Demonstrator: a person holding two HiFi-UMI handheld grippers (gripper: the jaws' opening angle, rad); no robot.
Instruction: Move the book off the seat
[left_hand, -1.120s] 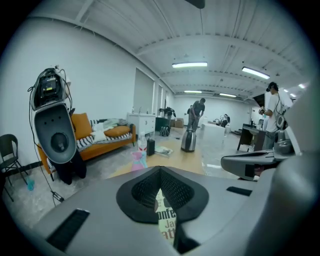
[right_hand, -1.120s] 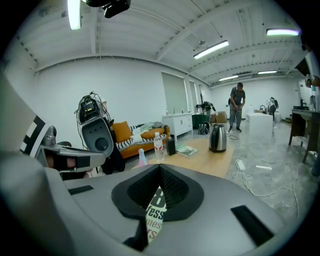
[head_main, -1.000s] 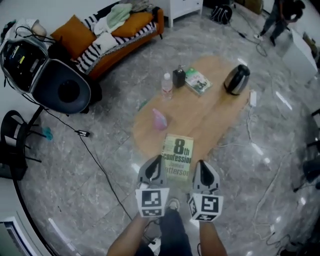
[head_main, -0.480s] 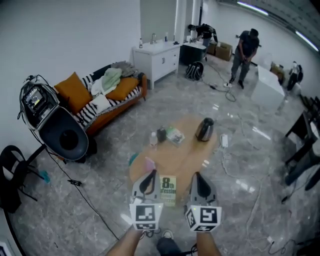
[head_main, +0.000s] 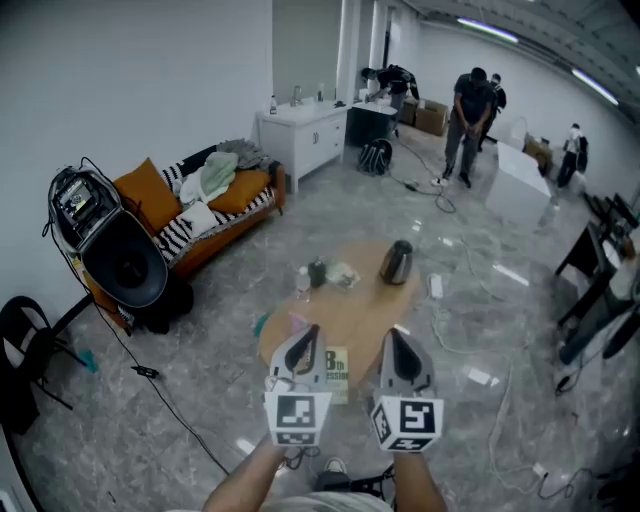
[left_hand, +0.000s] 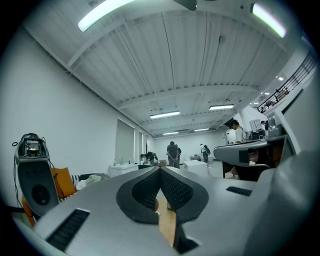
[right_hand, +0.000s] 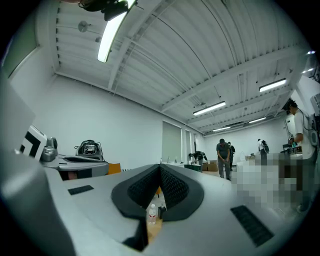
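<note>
1. while both grippers are held level and side by side over the near end of the table (head_main: 370, 305), the left gripper (head_main: 309, 332) has its jaws clenched together, with nothing between them.
2. right gripper (head_main: 390, 335): jaws pressed together the same way, also empty.
3. book (head_main: 337, 368) lies flat and cover up at the near edge of the table. in the head view it shows between the two grippers, and neither one holds it.
4. sofa (head_main: 215, 215) stands by the left wall, well apart from the table and the book, with cushions and loose clothes piled on it.
5. far half of table: kettle (head_main: 397, 262) to the right, bottle (head_main: 303, 282) to the left, and a dark container (head_main: 318, 272) just beside the bottle. a pink item (head_main: 298, 325) lies near the left rim.
6. speaker (head_main: 125, 265) stands on the floor near the sofa's near end, and a black chair (head_main: 20, 350) is at the left edge.
7. back of room: white cabinet (head_main: 300, 135) and several people (head_main: 470, 105), with cables across the floor.
8. right gripper view: the bottle shows through the slot below the closed jaws.
</note>
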